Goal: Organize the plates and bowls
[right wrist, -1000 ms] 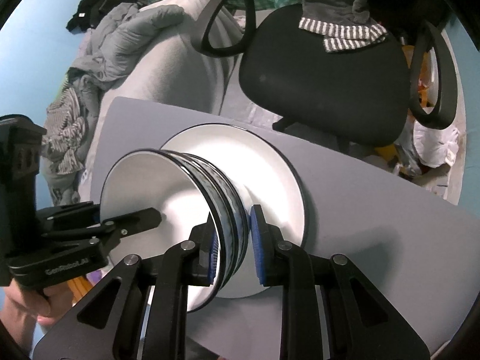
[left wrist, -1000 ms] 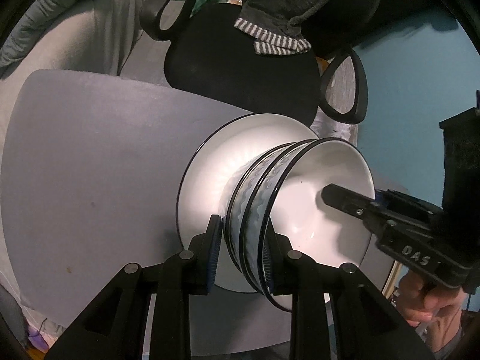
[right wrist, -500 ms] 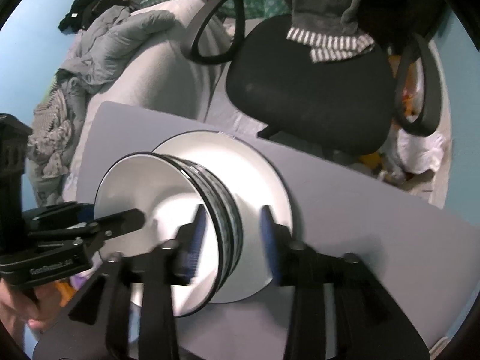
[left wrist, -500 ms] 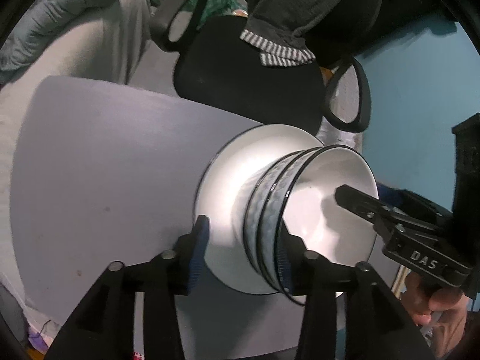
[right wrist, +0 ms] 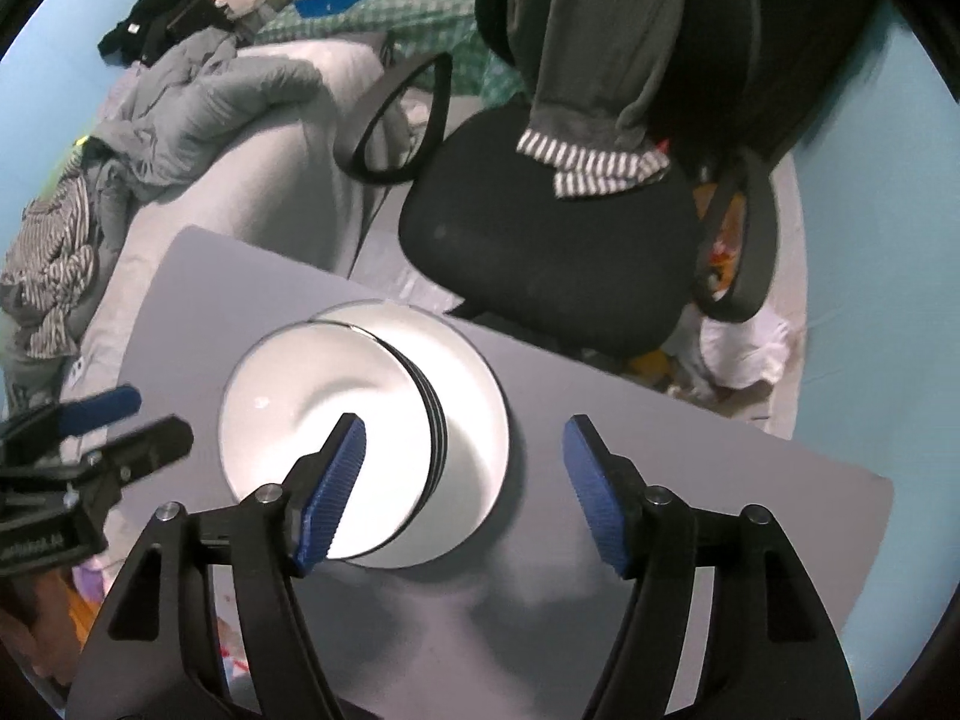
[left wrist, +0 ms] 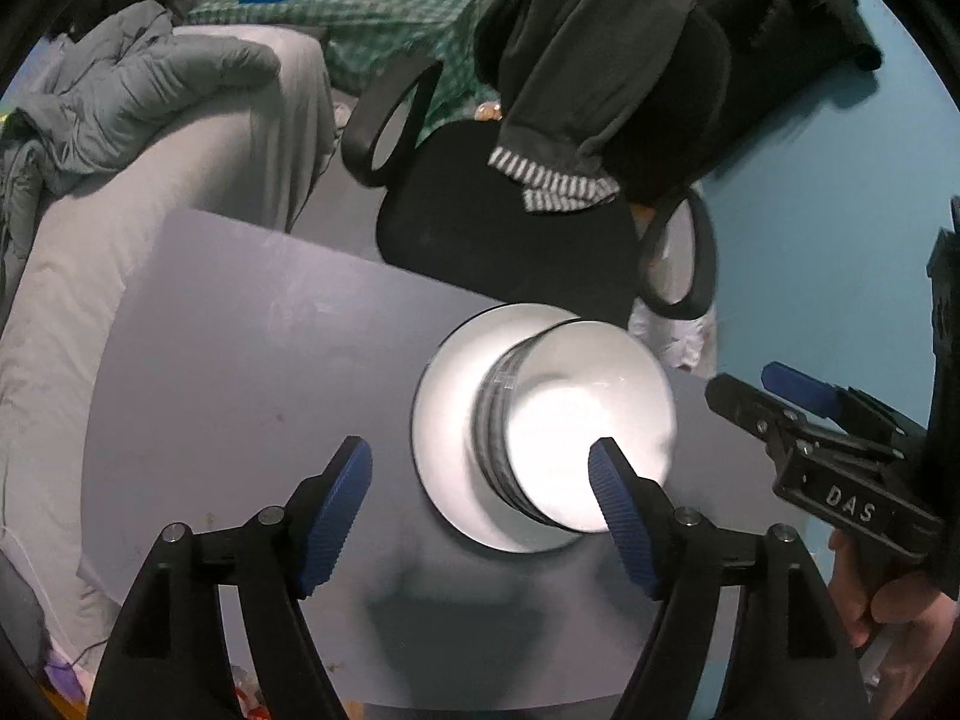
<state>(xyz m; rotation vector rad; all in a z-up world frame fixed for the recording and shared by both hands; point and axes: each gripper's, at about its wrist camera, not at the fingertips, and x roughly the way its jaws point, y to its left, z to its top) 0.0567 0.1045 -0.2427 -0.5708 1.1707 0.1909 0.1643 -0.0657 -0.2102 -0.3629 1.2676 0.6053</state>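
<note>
Two nested white bowls (left wrist: 576, 438) with dark rims stand on a white plate (left wrist: 450, 420) on the grey table (left wrist: 240, 372). My left gripper (left wrist: 480, 474) is open and empty, pulled back above the stack. My right gripper (right wrist: 462, 468) is open and empty too, above the same bowls (right wrist: 312, 420) and plate (right wrist: 474, 414). Each gripper shows in the other's view: the right one (left wrist: 774, 396) at the right, the left one (right wrist: 132, 426) at the left.
A black office chair (left wrist: 510, 228) with a grey garment draped over it stands behind the table. A grey sofa (left wrist: 150, 180) with a padded jacket is at the left. The table's far edge (right wrist: 660, 384) runs close behind the plate.
Both grippers have opened and let go of the bowl rims, then drawn back and up. The bowl stack stays on the plate.
</note>
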